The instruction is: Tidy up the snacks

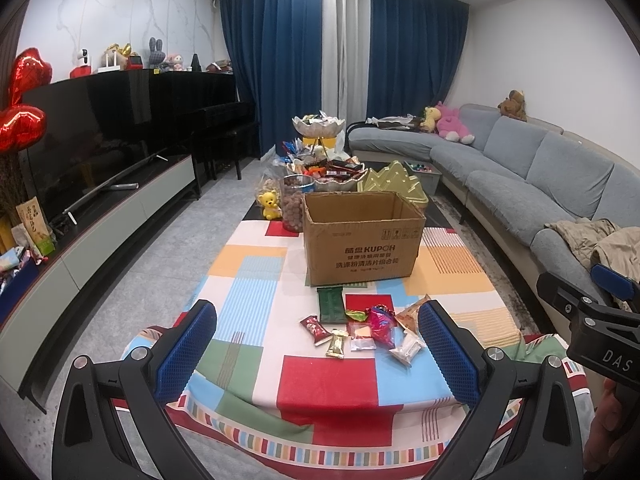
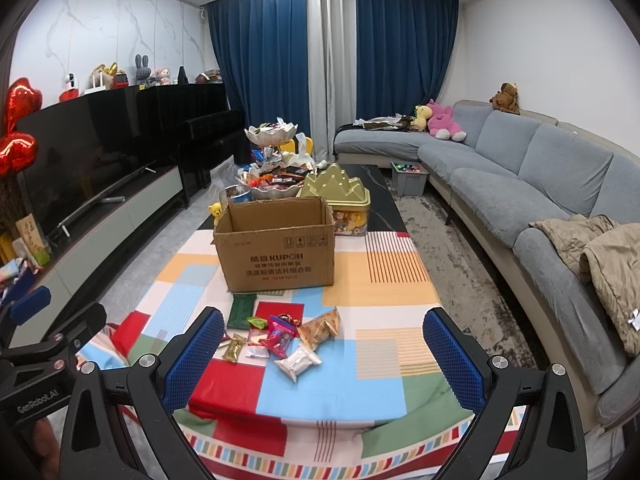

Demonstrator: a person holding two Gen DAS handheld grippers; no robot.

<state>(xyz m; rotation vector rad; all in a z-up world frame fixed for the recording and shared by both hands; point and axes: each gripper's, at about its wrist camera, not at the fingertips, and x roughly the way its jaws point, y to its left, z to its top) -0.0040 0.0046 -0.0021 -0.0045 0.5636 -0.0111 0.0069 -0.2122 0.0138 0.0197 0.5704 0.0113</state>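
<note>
An open brown cardboard box (image 1: 362, 236) (image 2: 276, 248) stands on the table's colourful patchwork cloth (image 1: 248, 280) (image 2: 384, 360). In front of it lie several small snack packets: a dark green flat pack (image 1: 331, 304) (image 2: 241, 311), a magenta bag (image 1: 382, 325) (image 2: 280, 336), an orange bag (image 2: 320, 328), a white pouch (image 1: 407, 348) (image 2: 298, 362) and a gold pack (image 1: 336, 343) (image 2: 234, 347). My left gripper (image 1: 318, 354) hovers open and empty over the near table edge, short of the packets. My right gripper (image 2: 324, 360) is open too, holding nothing.
Behind the box stand a gold tin (image 2: 336, 188), bowls heaped with sweets (image 2: 272, 184), a jar of round snacks (image 1: 294, 204) and a yellow bear toy (image 1: 270, 205). A grey sofa (image 2: 540, 184) runs along the right, a TV cabinet (image 1: 100, 232) along the left.
</note>
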